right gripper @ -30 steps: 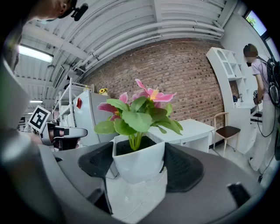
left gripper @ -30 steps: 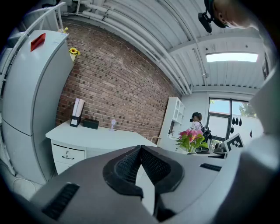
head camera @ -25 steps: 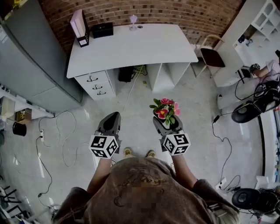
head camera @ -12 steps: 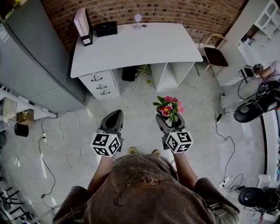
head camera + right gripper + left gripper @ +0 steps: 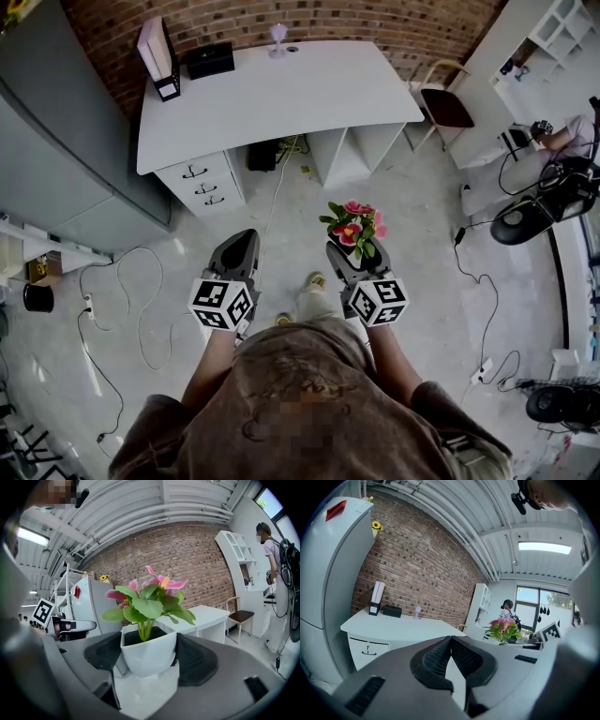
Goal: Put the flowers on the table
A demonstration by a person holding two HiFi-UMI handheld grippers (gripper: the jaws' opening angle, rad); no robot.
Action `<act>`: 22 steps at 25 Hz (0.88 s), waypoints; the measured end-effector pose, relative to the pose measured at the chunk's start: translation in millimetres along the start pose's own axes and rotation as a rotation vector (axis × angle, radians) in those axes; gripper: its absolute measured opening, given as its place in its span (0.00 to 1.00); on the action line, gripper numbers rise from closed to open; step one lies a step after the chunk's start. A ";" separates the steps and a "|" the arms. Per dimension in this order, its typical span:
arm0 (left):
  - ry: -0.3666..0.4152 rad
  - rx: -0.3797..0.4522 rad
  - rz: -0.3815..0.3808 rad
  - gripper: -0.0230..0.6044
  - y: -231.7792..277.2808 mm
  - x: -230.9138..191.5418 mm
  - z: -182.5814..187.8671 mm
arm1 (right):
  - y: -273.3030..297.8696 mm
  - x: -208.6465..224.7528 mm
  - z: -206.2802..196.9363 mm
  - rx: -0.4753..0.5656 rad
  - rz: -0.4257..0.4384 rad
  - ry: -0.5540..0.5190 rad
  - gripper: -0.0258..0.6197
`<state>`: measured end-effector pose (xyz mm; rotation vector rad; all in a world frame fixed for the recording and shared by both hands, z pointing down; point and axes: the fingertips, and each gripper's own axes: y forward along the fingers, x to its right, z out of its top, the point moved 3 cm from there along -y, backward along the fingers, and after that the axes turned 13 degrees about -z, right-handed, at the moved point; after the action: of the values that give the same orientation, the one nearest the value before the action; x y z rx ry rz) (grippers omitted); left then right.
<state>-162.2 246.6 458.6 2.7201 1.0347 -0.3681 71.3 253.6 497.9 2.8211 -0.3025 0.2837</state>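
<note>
- Floor of pale concrete fills most of the head view, with thin cables looping over it at the left.
- Tall grey cabinet stands along the left side, next to the brick wall.
- White table stands against the brick wall, with a drawer unit under its left end and open shelves under its right; most of its top is bare.
- Person in a brown top stands on the floor, well short of the table, with one gripper in each hand.
- Dark-seated chair stands just beside the table's right end.
- Left gripper is held out over the floor; its own view shows the two ribbed pads pressed together with nothing between them.
- Right gripper is held level with the left one, its jaws clamped on either side of a white pot, which sits upright.
- Flowers, pink with green leaves, rise from that pot; they are up in the air over the floor, well apart from the table.
- Upright file holder stands at the table's back left corner.
- Black box lies just beside the holder, on its right.
</note>
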 end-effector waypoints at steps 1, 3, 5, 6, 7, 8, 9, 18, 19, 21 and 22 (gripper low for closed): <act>-0.003 -0.003 -0.005 0.07 3.9 -1.4 -0.2 | 2.1 1.7 0.2 -0.002 -0.004 0.004 0.61; -0.004 -0.009 -0.016 0.07 12.2 -4.1 0.6 | 8.3 5.7 1.4 -0.004 -0.008 0.012 0.61; -0.001 -0.010 -0.021 0.07 20.7 -8.6 1.4 | 17.2 9.7 2.1 -0.005 -0.008 0.018 0.61; -0.002 -0.010 -0.021 0.07 25.2 -12.2 1.5 | 22.7 11.6 2.5 -0.004 -0.008 0.019 0.61; -0.003 -0.011 -0.018 0.07 30.0 -16.4 1.7 | 28.8 13.6 3.2 -0.004 -0.007 0.020 0.61; -0.003 -0.012 -0.015 0.07 35.1 -20.9 2.2 | 35.5 15.5 4.2 -0.003 -0.005 0.020 0.61; -0.002 -0.013 -0.011 0.07 40.5 -25.2 3.0 | 42.4 17.5 5.4 -0.003 -0.001 0.018 0.61; -0.001 -0.026 -0.007 0.07 104.3 -64.4 22.9 | 115.7 39.0 30.3 -0.016 0.033 -0.030 0.61; -0.001 -0.028 -0.006 0.07 112.2 -70.2 26.2 | 125.6 40.8 34.2 -0.014 0.036 -0.029 0.61; 0.000 -0.030 -0.006 0.07 127.9 -80.7 32.1 | 144.7 44.6 41.8 -0.011 0.044 -0.025 0.61; 0.000 -0.030 -0.006 0.07 135.5 -85.2 35.5 | 153.6 46.3 46.1 -0.011 0.049 -0.024 0.61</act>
<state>-138.2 84.5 464.9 2.6918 1.0396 -0.3506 87.2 87.6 505.3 2.8113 -0.3779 0.2586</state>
